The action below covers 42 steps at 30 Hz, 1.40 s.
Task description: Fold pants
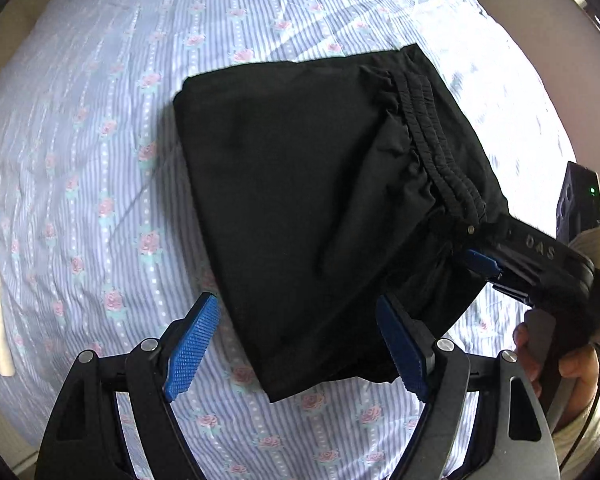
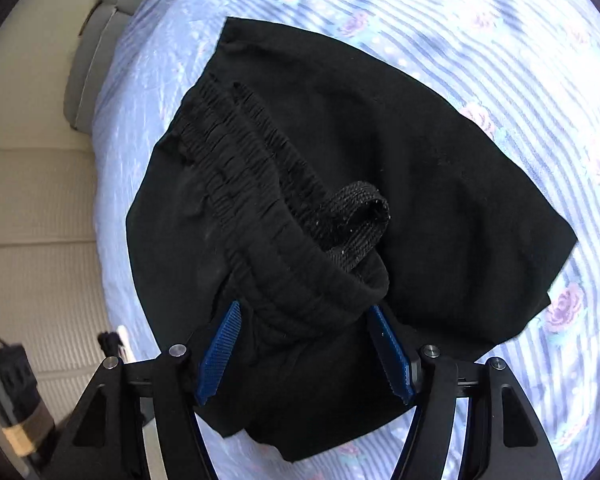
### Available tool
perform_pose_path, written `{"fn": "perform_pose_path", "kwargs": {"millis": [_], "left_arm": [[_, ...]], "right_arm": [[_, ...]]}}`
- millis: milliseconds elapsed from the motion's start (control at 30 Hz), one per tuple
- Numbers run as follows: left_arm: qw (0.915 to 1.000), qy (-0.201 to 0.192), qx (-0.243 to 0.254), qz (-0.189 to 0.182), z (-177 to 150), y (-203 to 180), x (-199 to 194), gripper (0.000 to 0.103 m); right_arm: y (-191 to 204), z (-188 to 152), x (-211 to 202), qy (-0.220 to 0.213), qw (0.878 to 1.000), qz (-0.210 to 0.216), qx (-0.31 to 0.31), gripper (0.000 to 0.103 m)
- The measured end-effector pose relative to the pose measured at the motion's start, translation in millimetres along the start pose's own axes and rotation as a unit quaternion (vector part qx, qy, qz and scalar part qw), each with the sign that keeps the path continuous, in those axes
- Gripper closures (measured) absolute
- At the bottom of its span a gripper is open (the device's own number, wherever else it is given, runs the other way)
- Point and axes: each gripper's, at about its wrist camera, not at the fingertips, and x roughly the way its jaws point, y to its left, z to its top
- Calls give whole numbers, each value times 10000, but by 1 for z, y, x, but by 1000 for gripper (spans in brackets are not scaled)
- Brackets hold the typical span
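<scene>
Partly hidden, black pants (image 1: 300, 208) under right hand-held gripper (image 2: 304, 356); hems unseen

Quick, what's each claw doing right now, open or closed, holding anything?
Left claw: open, pants lie between its fingers, not gripped.
Right claw: open around the waistband, not clamped.
</scene>
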Motion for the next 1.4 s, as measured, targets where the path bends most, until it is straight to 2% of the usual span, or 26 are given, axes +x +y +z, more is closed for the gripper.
{"fn": "perform_pose_path", "kwargs": {"millis": [100, 133, 167, 267, 433, 567, 600, 700, 733, 767, 800, 833, 867, 1200, 1400], "left_arm": [[10000, -45, -1, 38, -1, 7, -4, 22], [10000, -50, -17, 49, -1, 9, -4, 22], [10000, -35, -41, 60, -2, 12, -4, 22], [9999, 23, -125, 41, -5, 20, -4, 22], [9996, 65, -270, 3, -6, 26, -5, 22], [9998, 4, -191, -30, -5, 22, -10, 22], [9999, -11, -154, -24, -6, 20, -12, 22], [9999, -27, -103, 51, -7, 17, -14, 22], [9999, -35, -89, 88, -7, 16, -14, 22], [9999, -60, -69, 121, -9, 15, -16, 22], [9998, -81, -66, 154, -10, 15, -18, 22], [9998, -94, -75, 186, -12, 15, -20, 22], [9997, -113, -91, 187, -16, 16, -24, 22], [9965, -689, -473, -32, -67, 34, -95, 22], [9924, -1131, -490, -31, -103, 35, -142, 21]], "right_arm": [[6, 2, 0, -65, 9998, -138, 88, 38], [11, 2, 0, -116, 9995, -294, 38, 47], [16, 2, -2, -165, 9987, -467, -83, 50], [27, 0, -12, -259, 9967, -721, -259, 57], [51, -4, -41, -636, 9871, -1179, -872, 61], [46, 5, -54, -809, 9794, -1570, -984, 61], [42, 9, -55, -800, 9800, -1551, -956, 61], [40, 13, -47, -640, 9801, -1564, -1044, 58], [44, 13, -47, -618, 9775, -1647, -1167, 52], [46, 11, -49, -679, 9713, -1867, -1307, 42], [48, 7, -53, -804, 9648, -2100, -1366, 37], [50, 2, -60, -969, 9577, -2330, -1383, 32], [52, -4, -67, -1070, 9543, -2424, -1384, 32], [70, -87, -189, -1587, 9670, -1494, -1316, 28], [96, -134, -222, -1799, 9651, -1088, -1562, 27]]}}
